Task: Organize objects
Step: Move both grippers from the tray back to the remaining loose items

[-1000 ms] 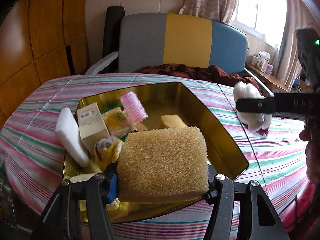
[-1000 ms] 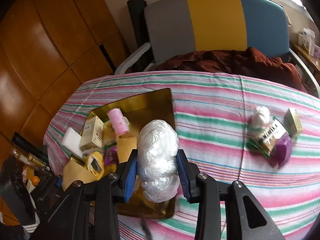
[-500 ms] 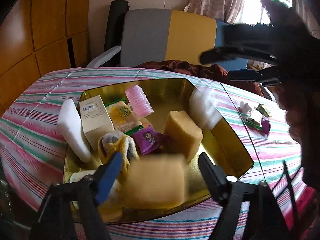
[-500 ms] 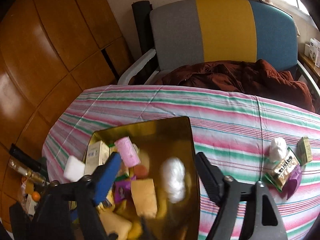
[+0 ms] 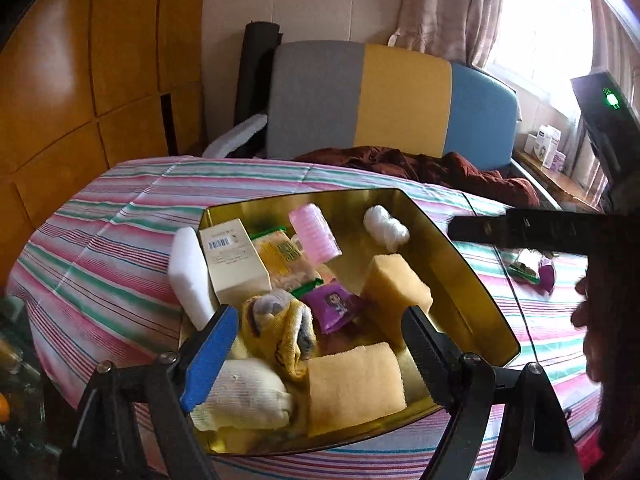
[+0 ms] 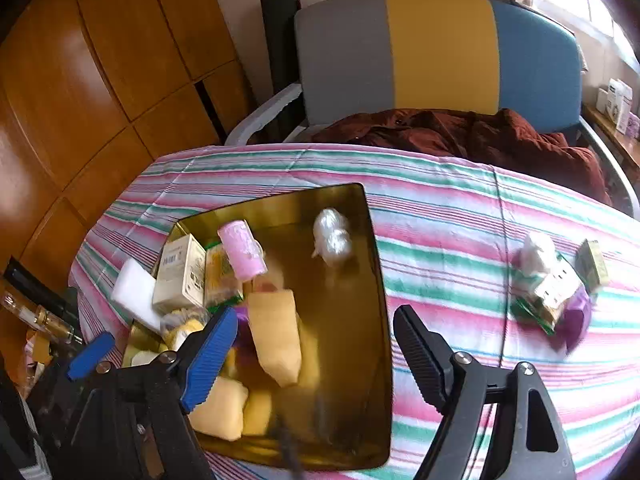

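A gold tray (image 5: 476,280) (image 6: 376,264) on the striped table holds several items. A yellow sponge (image 5: 354,386) lies at its near edge, between my left gripper's open fingers. A second sponge (image 5: 396,290) (image 6: 276,336) stands mid-tray. A white plastic-wrapped ball (image 5: 386,228) (image 6: 332,236) lies at the tray's far right. My left gripper (image 5: 320,344) is open and empty above the tray's near end. My right gripper (image 6: 312,348) is open and empty above the tray; its body shows in the left wrist view (image 5: 540,230).
The tray also holds a pink roller (image 5: 316,234), a cream box (image 5: 234,256), a purple packet (image 5: 334,306) and a yellow cloth (image 5: 280,328). A white block (image 5: 188,272) leans at its left. Loose packets (image 6: 556,284) lie on the table at right. A chair (image 6: 436,52) stands behind.
My left gripper opened and the sponge dropped into the tray's near end. My right gripper opened and the white wrapped ball fell into the tray's far right. Both grippers pulled back.
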### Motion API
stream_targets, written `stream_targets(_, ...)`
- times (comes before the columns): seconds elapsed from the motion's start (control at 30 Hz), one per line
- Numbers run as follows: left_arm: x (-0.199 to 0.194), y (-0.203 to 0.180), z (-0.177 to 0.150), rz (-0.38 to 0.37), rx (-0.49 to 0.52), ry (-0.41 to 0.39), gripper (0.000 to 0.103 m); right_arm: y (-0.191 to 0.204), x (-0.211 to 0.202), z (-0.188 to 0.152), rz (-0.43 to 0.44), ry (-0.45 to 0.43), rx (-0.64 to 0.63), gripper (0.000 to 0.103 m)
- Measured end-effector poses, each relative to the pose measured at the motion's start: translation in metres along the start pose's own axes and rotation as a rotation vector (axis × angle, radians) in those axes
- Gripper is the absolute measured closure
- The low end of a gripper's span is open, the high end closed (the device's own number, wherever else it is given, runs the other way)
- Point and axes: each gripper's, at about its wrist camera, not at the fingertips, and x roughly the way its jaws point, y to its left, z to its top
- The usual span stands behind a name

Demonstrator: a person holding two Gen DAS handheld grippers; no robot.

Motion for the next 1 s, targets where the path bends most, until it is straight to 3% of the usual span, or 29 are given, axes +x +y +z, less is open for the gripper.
stream_targets(0.47,-0.016,-0.014,0.001,-0.008,0.044,-0.025,0.019,-0.012,-0.025,-0.031,-0.092,-0.028,0.001,0.020)
stream_targets(1.0,-0.024,-0.045,0.001,-0.030,0.128,-0.032,0.019,-0.052,-0.036,-0.044,-0.138,-0.028,0.075,0.019)
